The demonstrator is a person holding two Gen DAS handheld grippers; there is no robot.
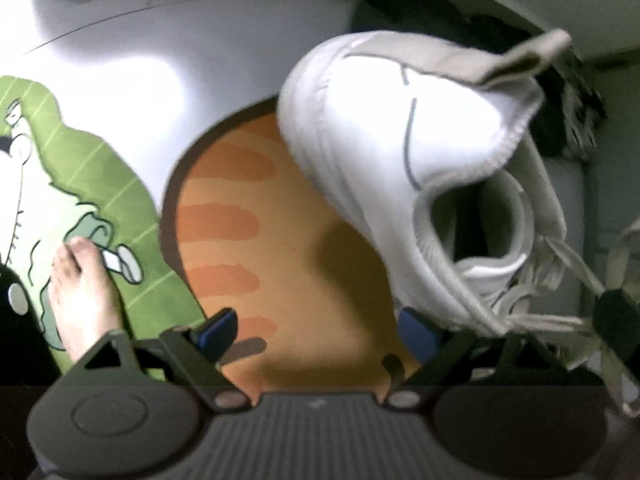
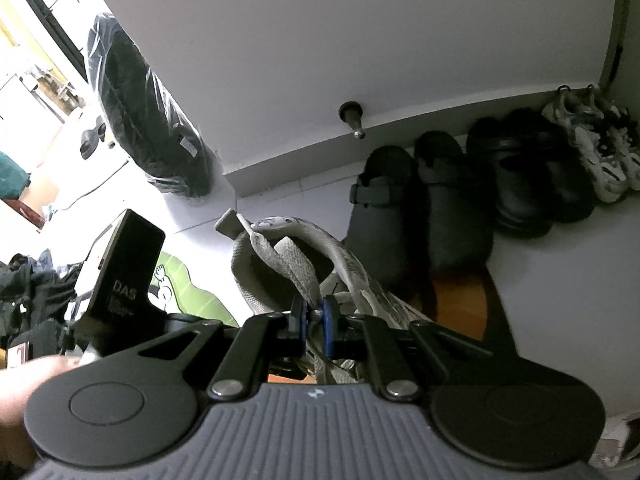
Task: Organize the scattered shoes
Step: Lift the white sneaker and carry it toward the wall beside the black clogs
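A white sneaker (image 1: 384, 152) hangs tilted above the orange striped mat (image 1: 280, 248), heel up and opening toward the camera. My left gripper (image 1: 316, 332) is open just below it; its right pad (image 1: 416, 332) sits close to the shoe's lower edge, and I cannot tell whether it touches. In the right wrist view the same shoe (image 2: 280, 264) looks grey-white, and my right gripper (image 2: 315, 322) is shut on its laces and tongue. The shoe's toe is hidden behind the fingers.
Black clogs (image 2: 420, 208), black slip-ons (image 2: 528, 176) and white sneakers (image 2: 596, 152) line the wall. A bare foot (image 1: 80, 292) stands on the green cartoon mat (image 1: 116, 200). A doorstop (image 2: 352, 118), a plastic-wrapped dark bag (image 2: 148, 120) and a black block marked DAS (image 2: 128, 272) are near.
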